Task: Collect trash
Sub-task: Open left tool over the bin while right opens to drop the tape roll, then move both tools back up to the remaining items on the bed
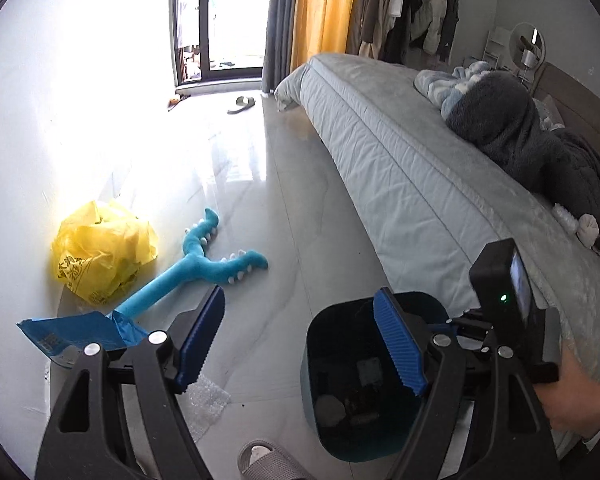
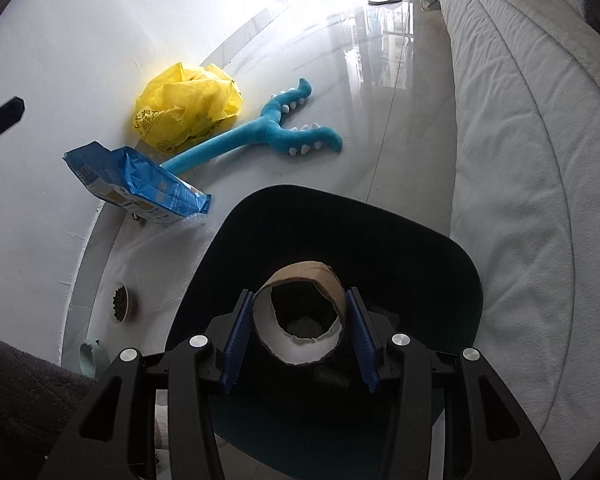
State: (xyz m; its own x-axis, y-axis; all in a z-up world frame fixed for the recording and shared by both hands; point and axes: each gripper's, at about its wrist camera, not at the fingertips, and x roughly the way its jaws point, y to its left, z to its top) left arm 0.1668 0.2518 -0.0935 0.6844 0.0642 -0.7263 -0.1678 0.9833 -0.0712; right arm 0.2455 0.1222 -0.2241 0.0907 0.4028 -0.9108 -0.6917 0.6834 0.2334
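Gripping a cardboard tube (image 2: 300, 312), the right tool (image 2: 299, 340) hangs over the littered bin (image 2: 440, 276).

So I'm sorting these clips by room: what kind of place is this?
Most likely a bedroom in a home: a made bed with grey bedding, clothes hanging by the yellow curtain, and a slipper on the tiled floor.

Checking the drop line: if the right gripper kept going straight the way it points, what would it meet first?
The right gripper, shut on a cardboard tube, points down into the open bin. It would probably enter the bin's mouth and meet the trash inside; depth is hard to judge.
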